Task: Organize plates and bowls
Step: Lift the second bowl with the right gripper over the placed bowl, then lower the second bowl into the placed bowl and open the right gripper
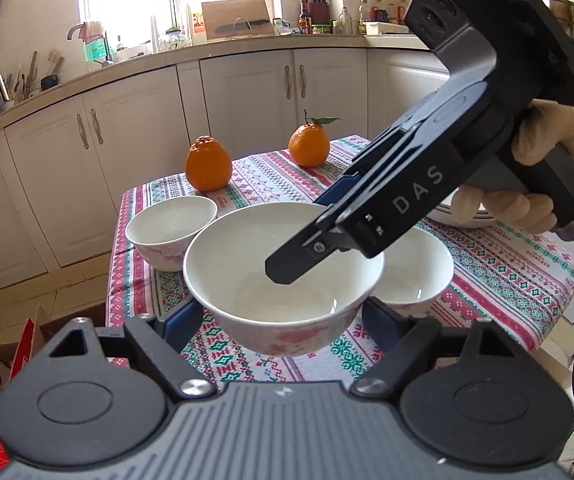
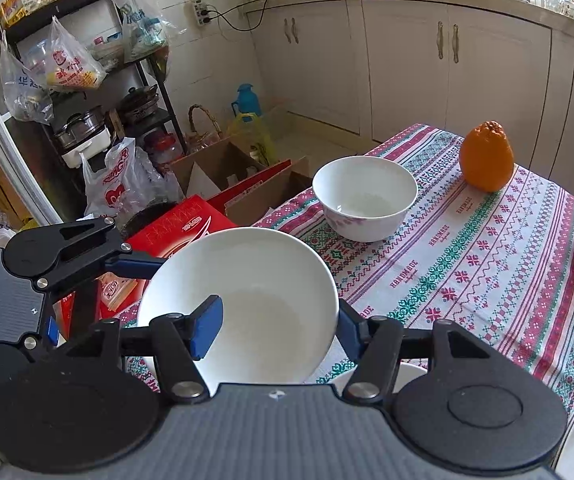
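Note:
A white bowl with pink flowers [image 1: 283, 280] is held above the patterned tablecloth [image 1: 507, 280]. My left gripper [image 1: 283, 320] has its blue pads on the bowl's two sides. My right gripper [image 2: 275, 328] grips the same bowl [image 2: 247, 304] at its rim, one finger [image 2: 207, 326] inside and one outside. In the left wrist view the right gripper [image 1: 307, 252] reaches down into the bowl. A second bowl [image 1: 171, 230] stands to the left, also in the right wrist view [image 2: 365, 196]. A third bowl [image 1: 419, 272] sits behind the held one. A white plate [image 1: 463, 218] lies under the right hand.
Two oranges [image 1: 208, 164] [image 1: 309, 146] stand at the table's far side. Kitchen cabinets [image 1: 247, 92] run behind the table. Cardboard boxes [image 2: 223, 172], a red box [image 2: 183, 228] and a cluttered shelf [image 2: 87, 80] stand on the floor beside the table's left edge.

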Tool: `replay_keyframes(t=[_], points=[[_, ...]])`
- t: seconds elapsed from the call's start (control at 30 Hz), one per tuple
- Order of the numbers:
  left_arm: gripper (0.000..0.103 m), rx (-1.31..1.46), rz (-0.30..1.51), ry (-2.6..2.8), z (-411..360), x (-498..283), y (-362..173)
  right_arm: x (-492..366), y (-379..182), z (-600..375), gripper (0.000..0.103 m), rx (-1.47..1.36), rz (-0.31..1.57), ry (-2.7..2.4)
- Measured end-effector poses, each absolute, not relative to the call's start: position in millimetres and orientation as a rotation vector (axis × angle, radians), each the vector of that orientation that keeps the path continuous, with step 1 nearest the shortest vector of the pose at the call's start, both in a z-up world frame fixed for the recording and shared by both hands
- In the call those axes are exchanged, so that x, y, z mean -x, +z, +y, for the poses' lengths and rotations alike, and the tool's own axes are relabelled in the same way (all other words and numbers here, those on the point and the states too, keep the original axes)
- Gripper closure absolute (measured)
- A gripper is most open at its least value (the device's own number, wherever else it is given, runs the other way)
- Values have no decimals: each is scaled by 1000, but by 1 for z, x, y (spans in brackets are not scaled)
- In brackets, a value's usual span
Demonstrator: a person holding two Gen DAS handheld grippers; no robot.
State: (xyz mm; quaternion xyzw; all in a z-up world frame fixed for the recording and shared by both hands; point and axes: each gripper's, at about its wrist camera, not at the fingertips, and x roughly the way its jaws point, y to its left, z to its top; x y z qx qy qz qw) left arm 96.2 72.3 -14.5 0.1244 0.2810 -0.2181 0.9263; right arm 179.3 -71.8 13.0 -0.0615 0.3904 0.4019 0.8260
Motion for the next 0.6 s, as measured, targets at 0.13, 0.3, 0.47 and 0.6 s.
replay_keyframes(t=[0.13,0.3,0.47,0.6], points=[[17,-267,565,-476,61,-95,-11,-174,16,-88,37,118,815,827],[17,-284,552,-518,43,-98,-11,-169,19,-109,37,109,800,782],[17,-287,551,-557,29,-103,-14,-163,20,-128,36,96,786,741],[17,-293,560,-581,17,-107,-18,-160,19,-139,36,90,780,717]])
